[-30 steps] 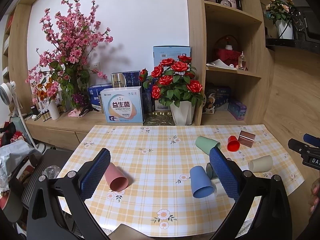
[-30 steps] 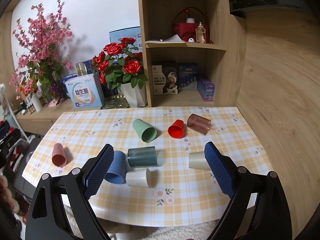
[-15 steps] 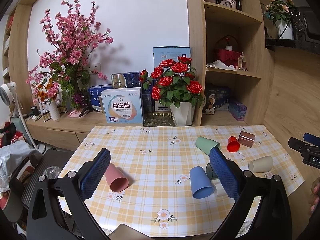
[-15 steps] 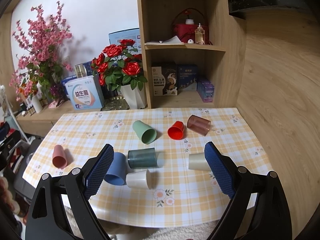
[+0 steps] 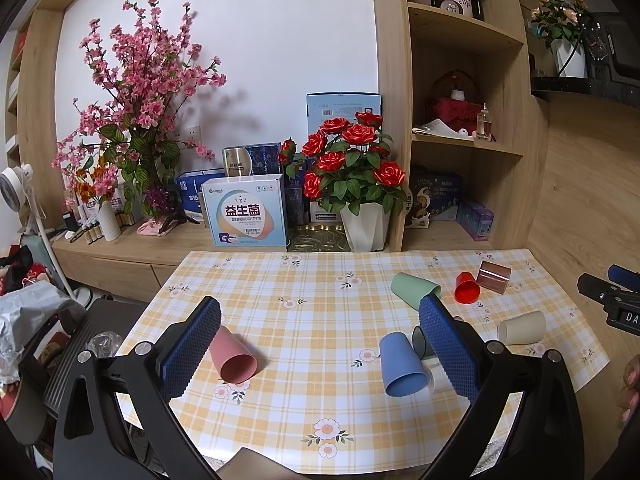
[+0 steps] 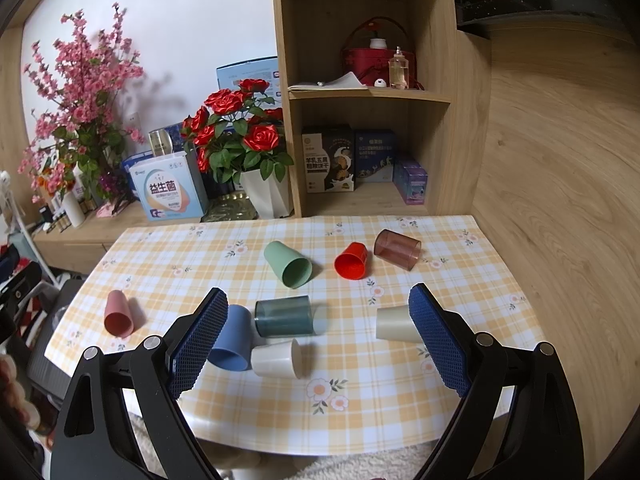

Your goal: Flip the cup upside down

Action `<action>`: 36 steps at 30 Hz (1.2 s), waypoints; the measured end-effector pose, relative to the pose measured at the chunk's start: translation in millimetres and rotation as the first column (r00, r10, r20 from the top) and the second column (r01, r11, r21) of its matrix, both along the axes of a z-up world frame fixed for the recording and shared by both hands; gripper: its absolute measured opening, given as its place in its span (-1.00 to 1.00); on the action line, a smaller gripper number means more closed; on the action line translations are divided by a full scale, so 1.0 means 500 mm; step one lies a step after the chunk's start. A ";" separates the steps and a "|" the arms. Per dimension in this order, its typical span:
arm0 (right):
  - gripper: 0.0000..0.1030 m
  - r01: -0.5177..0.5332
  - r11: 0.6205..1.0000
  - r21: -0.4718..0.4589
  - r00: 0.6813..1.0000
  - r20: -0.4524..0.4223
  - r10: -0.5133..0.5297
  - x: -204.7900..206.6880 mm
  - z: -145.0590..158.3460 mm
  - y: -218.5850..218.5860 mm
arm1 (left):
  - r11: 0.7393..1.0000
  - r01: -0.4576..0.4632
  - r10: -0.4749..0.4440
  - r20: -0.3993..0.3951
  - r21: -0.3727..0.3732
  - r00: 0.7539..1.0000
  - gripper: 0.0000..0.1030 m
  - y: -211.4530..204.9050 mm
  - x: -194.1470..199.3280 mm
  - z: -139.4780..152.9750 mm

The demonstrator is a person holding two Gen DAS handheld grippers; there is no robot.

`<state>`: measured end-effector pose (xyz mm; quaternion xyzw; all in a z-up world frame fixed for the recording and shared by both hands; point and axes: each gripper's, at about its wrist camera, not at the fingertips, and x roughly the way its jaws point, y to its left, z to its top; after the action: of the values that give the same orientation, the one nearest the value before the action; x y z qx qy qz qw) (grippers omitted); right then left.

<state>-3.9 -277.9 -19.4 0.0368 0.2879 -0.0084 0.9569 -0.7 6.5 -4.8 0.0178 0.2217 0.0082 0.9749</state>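
Both tools, left (image 5: pixel 320 330) and right (image 6: pixel 314 328), hang spread above the tabletop (image 6: pixel 400 392); only the right view fully shows the white cup (image 6: pixel 276 359) and teal cup (image 6: pixel 283 316).

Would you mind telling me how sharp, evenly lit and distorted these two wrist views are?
Left wrist view: sharp, soft daylight, pink cup casts a faint shadow, shelf edges bow, corners black. Right wrist view: equally sharp, wooden wall curves strongly, no glare on the tablecloth.

Left tongs (image 5: pixel 316 344): black angular arms, silver screws, blue cross-hatched pads.
Right tongs (image 6: pixel 316 336): same black frame, blue textured pads (image 6: pixel 436 340).
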 end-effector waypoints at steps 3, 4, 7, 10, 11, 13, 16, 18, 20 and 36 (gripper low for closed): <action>0.73 -0.001 1.000 0.000 1.000 -0.004 0.001 0.001 -0.001 -0.002 | 1.000 -0.001 0.001 -0.001 -0.001 1.000 0.88 0.001 0.000 0.000; 0.73 -0.001 1.000 0.000 1.000 -0.006 0.001 0.001 -0.003 -0.003 | 1.000 -0.001 0.001 -0.002 -0.001 1.000 0.88 0.001 0.000 0.000; 0.73 0.000 1.000 0.000 1.000 -0.011 0.000 0.003 -0.009 -0.006 | 1.000 -0.003 0.003 -0.004 0.001 1.000 0.88 0.002 -0.001 -0.001; 0.73 0.001 1.000 -0.001 1.000 -0.011 -0.001 0.004 -0.009 -0.005 | 1.000 -0.003 0.003 -0.005 -0.001 1.000 0.88 0.003 -0.001 -0.002; 0.73 0.001 1.000 -0.002 1.000 -0.010 -0.001 0.005 -0.009 -0.005 | 1.000 -0.005 0.005 -0.005 -0.001 1.000 0.88 0.004 -0.001 -0.003; 0.73 0.003 1.000 -0.004 1.000 -0.008 -0.003 0.007 -0.010 -0.005 | 1.000 -0.007 0.007 -0.006 -0.001 1.000 0.88 0.005 0.000 -0.003; 0.73 0.003 1.000 -0.008 1.000 -0.004 -0.004 0.009 -0.012 -0.003 | 1.000 -0.010 0.010 -0.006 0.001 1.000 0.88 0.007 0.002 -0.004; 0.73 0.002 1.000 -0.008 1.000 -0.005 -0.002 0.009 -0.011 -0.003 | 1.000 -0.012 0.012 -0.008 0.001 1.000 0.88 0.006 0.004 -0.005; 0.73 0.002 1.000 -0.008 1.000 -0.005 -0.002 0.009 -0.011 -0.004 | 1.000 -0.011 0.011 -0.011 0.004 1.000 0.88 0.005 0.006 -0.006; 0.73 -0.002 1.000 -0.016 1.000 0.009 0.002 0.008 -0.008 0.000 | 1.000 -0.015 0.015 -0.001 0.004 1.000 0.88 0.007 0.002 -0.002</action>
<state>-0.1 -277.9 -23.5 0.0289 0.2837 -0.0096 0.9584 0.3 9.8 -5.9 0.0179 0.2223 0.0161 0.9747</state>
